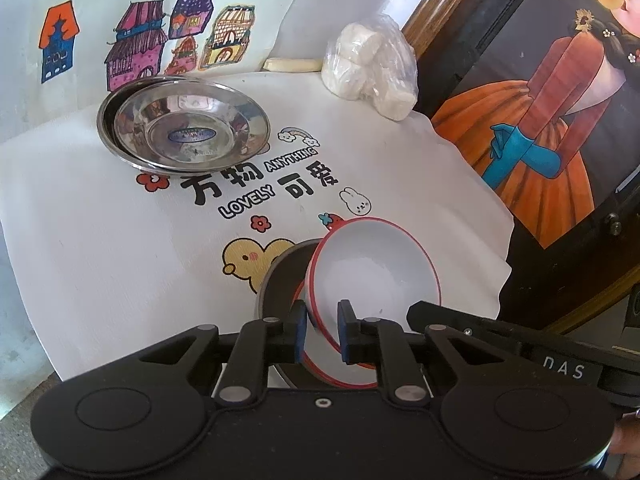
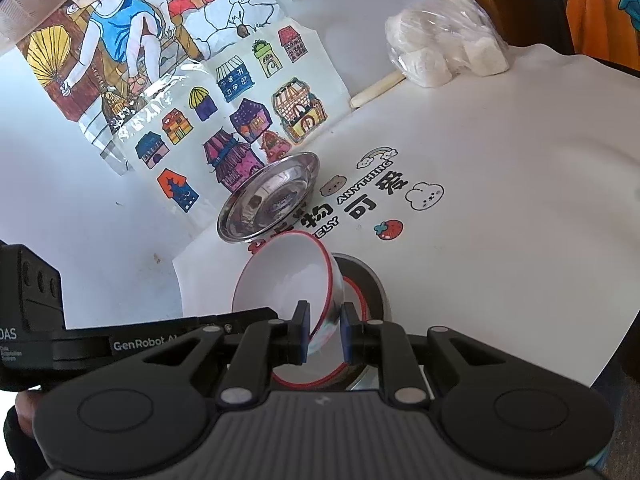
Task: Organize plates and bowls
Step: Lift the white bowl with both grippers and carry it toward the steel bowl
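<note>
A white bowl with a red rim (image 1: 376,272) is held tilted over a dark grey bowl (image 1: 280,280), with another red-rimmed bowl under it. My left gripper (image 1: 322,330) is shut on the white bowl's near rim. My right gripper (image 2: 325,334) is shut on the opposite rim of the same white bowl (image 2: 284,280). The grey bowl (image 2: 370,280) shows behind it in the right wrist view. Two stacked steel plates (image 1: 184,124) lie at the far left of the cloth; they also show in the right wrist view (image 2: 270,200).
A white printed cloth (image 1: 120,240) covers the table. A plastic bag of white lumps (image 1: 370,66) sits at the back beside a pale stick (image 1: 292,65). Coloured drawings (image 1: 140,32) lean on the wall behind. A dark framed picture (image 1: 552,112) stands to the right.
</note>
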Available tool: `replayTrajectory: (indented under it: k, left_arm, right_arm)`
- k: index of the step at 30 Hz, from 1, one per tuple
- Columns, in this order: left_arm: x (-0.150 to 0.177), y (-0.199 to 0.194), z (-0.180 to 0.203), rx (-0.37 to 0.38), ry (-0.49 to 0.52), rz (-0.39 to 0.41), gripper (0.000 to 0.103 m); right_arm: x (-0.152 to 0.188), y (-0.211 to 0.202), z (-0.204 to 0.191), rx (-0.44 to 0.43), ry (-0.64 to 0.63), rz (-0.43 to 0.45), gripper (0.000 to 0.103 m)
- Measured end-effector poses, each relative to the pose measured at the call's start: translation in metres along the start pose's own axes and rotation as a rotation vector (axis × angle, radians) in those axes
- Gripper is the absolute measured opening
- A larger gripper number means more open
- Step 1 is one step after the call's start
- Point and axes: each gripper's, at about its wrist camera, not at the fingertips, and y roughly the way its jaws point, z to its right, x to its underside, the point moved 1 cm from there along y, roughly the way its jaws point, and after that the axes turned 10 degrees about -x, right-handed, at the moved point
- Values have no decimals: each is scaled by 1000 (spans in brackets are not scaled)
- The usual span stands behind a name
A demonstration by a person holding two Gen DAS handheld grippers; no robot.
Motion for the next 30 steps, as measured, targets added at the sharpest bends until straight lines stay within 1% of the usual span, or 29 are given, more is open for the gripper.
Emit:
replayTrajectory:
  k: [5,14,30]
  left_arm:
    - [0,-3,2,-8,14,16,17]
    - [2,1,0,-7,26,-8,17]
    - [5,0,3,-31,73,7,17]
  right_arm:
    - [1,2,0,1,3,-11,18]
    - [3,2,1,5,7,-26,18]
    - [8,3,2,4,6,-46,18]
